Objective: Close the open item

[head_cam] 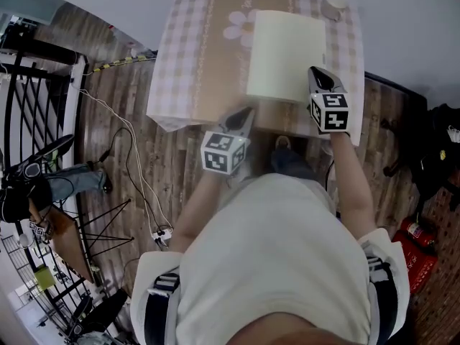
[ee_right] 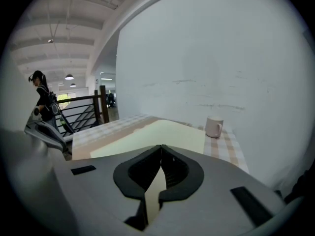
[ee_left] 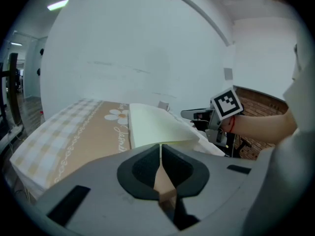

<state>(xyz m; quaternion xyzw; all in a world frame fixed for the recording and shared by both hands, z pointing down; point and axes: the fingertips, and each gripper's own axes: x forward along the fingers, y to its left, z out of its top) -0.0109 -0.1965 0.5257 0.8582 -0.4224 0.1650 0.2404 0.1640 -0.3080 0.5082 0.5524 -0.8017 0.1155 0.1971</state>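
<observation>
folder (head_cam: 287, 54): flat on table (head_cam: 194, 63), just ahead | left tongs (head_cam: 249, 111): closed, empty | right tongs (head_cam: 316, 71): closed, empty

Soft checked cloth tablecloth (head_cam: 180, 63); matt, smooth, paper-like pale-yellow folder (head_cam: 287, 52); smooth glazed mug (ee_right: 213, 127); grained wood-plank floor (head_cam: 162, 178).

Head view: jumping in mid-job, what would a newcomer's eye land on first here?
The big pale cream folder comes first, lying flat on the checked tablecloth, right of centre. Next come the two grippers at its near side: the right gripper over the folder's near right corner, and the left gripper at the tablecloth's near edge, both shut and empty. A mug stands at the far right corner.
</observation>
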